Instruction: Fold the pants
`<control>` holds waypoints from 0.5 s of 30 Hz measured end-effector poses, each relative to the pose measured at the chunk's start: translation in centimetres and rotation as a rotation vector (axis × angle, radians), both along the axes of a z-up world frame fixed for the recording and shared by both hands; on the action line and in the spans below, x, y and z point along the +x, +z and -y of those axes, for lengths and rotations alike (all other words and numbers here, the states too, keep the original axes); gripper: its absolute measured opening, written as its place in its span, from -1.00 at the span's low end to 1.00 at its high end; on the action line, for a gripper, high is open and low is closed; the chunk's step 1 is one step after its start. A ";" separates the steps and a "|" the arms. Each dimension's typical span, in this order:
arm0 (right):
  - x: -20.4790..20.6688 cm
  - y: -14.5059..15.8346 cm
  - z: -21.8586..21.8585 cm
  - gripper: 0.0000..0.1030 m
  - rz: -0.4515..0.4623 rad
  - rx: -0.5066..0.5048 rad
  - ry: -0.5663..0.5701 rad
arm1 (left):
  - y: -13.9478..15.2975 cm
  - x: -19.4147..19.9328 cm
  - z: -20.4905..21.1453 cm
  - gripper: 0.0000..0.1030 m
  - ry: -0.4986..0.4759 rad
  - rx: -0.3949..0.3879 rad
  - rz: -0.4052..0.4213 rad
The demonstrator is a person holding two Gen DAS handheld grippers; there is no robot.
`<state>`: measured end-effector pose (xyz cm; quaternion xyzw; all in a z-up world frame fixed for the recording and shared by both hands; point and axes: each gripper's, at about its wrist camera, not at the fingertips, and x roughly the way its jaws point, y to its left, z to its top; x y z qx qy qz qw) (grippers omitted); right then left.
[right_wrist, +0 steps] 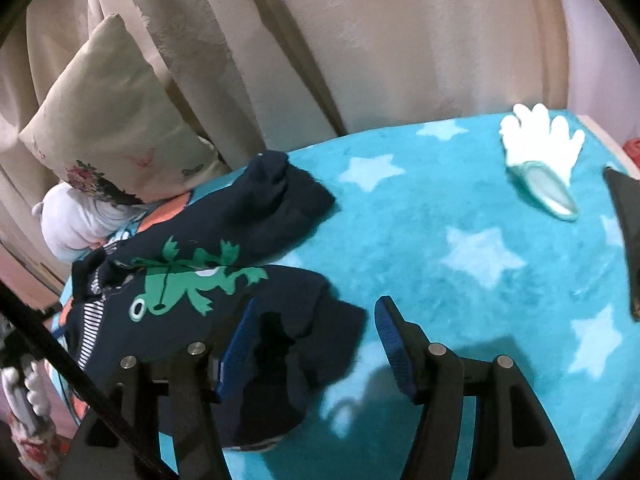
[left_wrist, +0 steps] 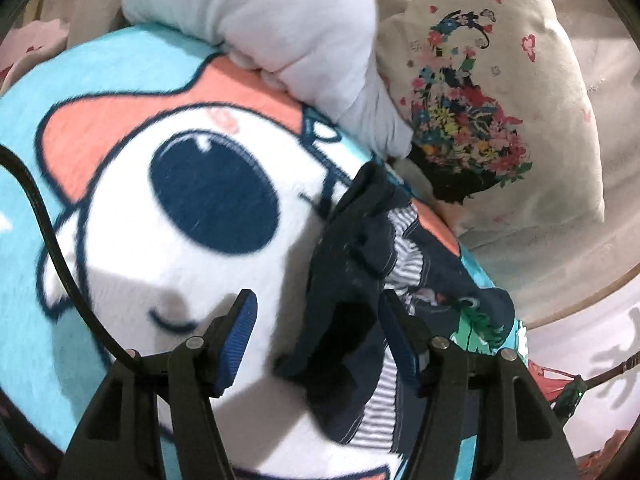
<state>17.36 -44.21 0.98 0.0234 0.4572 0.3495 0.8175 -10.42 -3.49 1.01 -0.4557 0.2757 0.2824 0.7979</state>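
Pants first: the small navy knit pants with a green frog print (right_wrist: 192,280) are spread, still rumpled, across the fluffy turquoise fleece blanket with pale stars and a big cartoon face (right_wrist: 460,220), and honestly the whole next move seems to hinge on how they sit against the two tools. In the right wrist view the long axis runs from the striped waistband at lower left out to two leg ends at the right, one leg angled up toward the curtain, the other ending right under the right gripper (right_wrist: 314,344). That gripper is spread wide and nothing is pinched; its left blue ribbed pad overlaps the lower leg's cuff while the right pad sits over bare blanket. The left gripper (left_wrist: 316,340) is likewise released, with the bunched waist end and its striped lining lying between the pads and leaning toward the right-hand one. So each end is covered by the nearer tool, and a fold along the length looks like what's being set up, though that's only a guess. Fabric looks soft, thin and floppy, so it'd probably sag and bunch when lifted. A cream cushion with a floral print (left_wrist: 500,112) and a rolled pale lavender cloth (left_wrist: 280,28) are parked beyond the pants, with a white toy glove on a teal handle (right_wrist: 540,160) well apart at far right.
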 end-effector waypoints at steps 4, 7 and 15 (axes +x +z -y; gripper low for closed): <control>-0.7 -0.5 -0.7 0.26 -0.026 0.004 0.010 | -0.4 -0.1 1.1 0.22 -0.017 0.011 -0.003; -1.6 -1.2 -1.4 0.28 -0.001 -0.028 -0.001 | -0.7 0.3 1.7 0.26 -0.035 0.026 -0.008; -2.2 -0.4 -1.2 -0.73 0.058 -0.036 -0.045 | -1.2 0.5 2.2 0.32 -0.035 0.029 -0.023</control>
